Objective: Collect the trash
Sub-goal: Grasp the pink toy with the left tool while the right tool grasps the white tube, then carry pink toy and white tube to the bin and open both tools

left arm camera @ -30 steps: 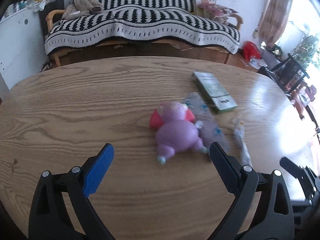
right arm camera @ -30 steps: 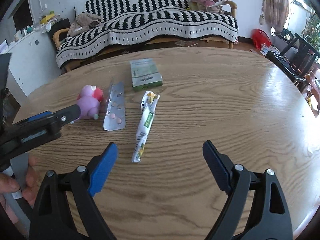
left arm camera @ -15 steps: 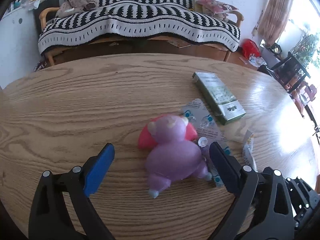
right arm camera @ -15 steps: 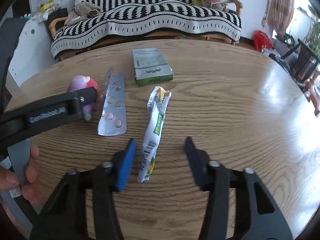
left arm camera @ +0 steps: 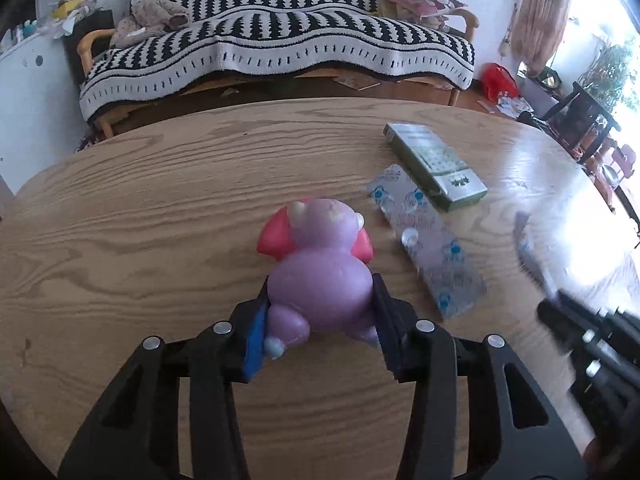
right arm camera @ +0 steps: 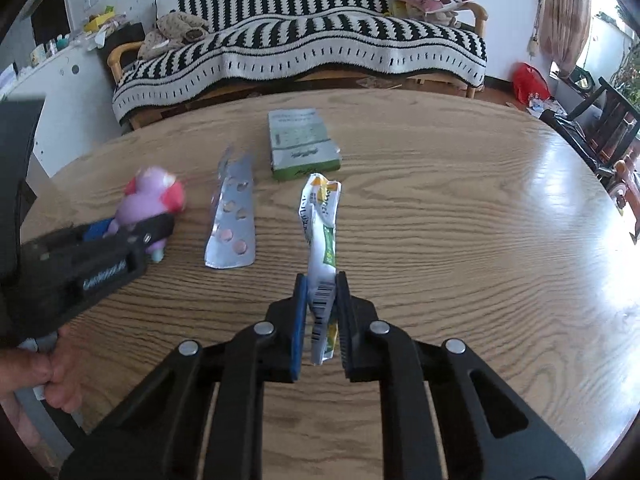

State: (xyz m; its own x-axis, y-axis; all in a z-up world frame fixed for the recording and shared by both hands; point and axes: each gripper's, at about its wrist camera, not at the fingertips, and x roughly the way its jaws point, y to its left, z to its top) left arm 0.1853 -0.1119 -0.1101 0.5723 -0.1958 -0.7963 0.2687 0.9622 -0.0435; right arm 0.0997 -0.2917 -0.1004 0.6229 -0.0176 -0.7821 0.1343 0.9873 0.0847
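My left gripper (left arm camera: 320,292) is shut on a purple toy figure (left arm camera: 318,264) with pink ears, low over the wooden table (left arm camera: 140,220). The toy also shows in the right wrist view (right arm camera: 150,200), held by the left gripper (right arm camera: 132,232). My right gripper (right arm camera: 322,284) is shut on the near end of a white-green snack wrapper (right arm camera: 322,232) that lies along the table. A silver blister pack (right arm camera: 234,224) lies between toy and wrapper; it also shows in the left wrist view (left arm camera: 428,240). A green box (right arm camera: 302,144) lies behind them; it also shows in the left wrist view (left arm camera: 436,166).
A sofa with a black-and-white striped blanket (right arm camera: 304,48) stands beyond the table's far edge. Dark chairs (right arm camera: 600,128) stand at the right. A white cabinet (left arm camera: 24,92) is at the far left. A red bag (left arm camera: 498,80) lies on the floor.
Both grippers moved forward and closed: the left onto the purple toy, the right onto the wrapper's near end. Both were open one second ago.
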